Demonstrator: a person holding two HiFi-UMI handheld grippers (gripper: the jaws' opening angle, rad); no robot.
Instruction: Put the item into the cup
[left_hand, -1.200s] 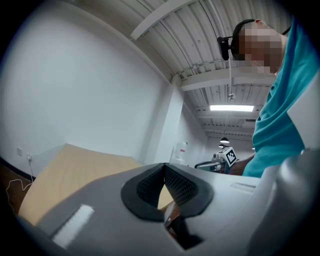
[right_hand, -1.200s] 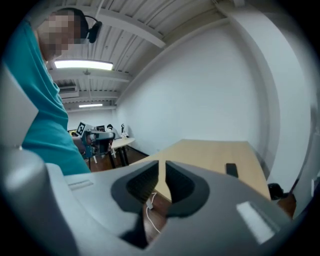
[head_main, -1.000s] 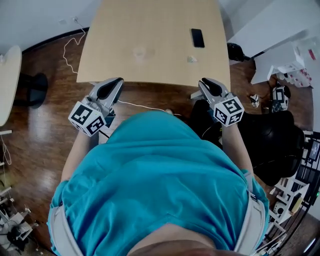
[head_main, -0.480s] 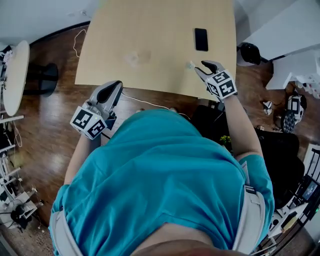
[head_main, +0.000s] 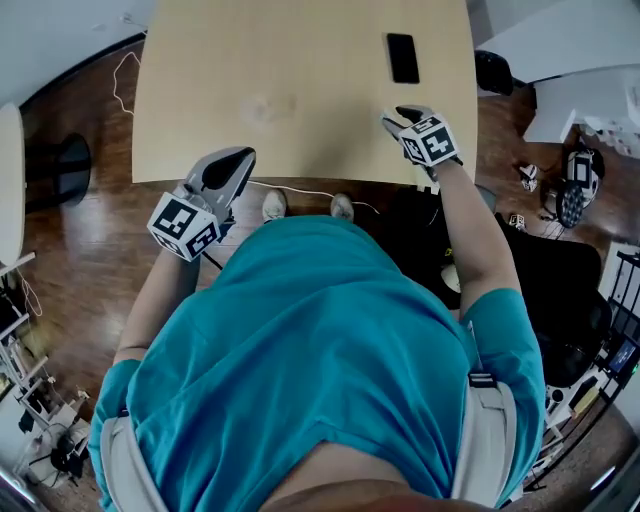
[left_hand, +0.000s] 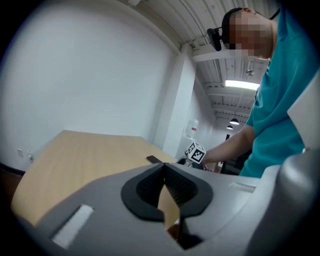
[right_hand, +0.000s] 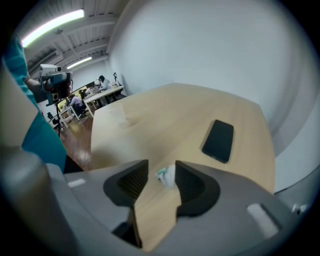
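The item (right_hand: 166, 176) is a small crumpled white and green piece lying on the wooden table (head_main: 300, 60). My right gripper (right_hand: 161, 166) is down over it, jaws opening, with the item between them close to the right pad and clear of the left one. In the head view that gripper (head_main: 393, 117) sits at the table's right front and hides the item. A clear cup (head_main: 262, 106) stands near the table's middle, faint in the right gripper view (right_hand: 120, 116). My left gripper (head_main: 243, 157) hovers at the table's front edge, shut and empty (left_hand: 164, 166).
A black phone (head_main: 403, 57) lies flat on the table beyond the right gripper, also seen in its own view (right_hand: 218, 141). A white cable (head_main: 300, 190) runs along the floor under the table's front edge. A black chair (head_main: 555, 290) stands to the right.
My right gripper has gone from the table's near edge forward onto the tabletop, over the spot where the item lay. The left gripper has stayed by the front edge.
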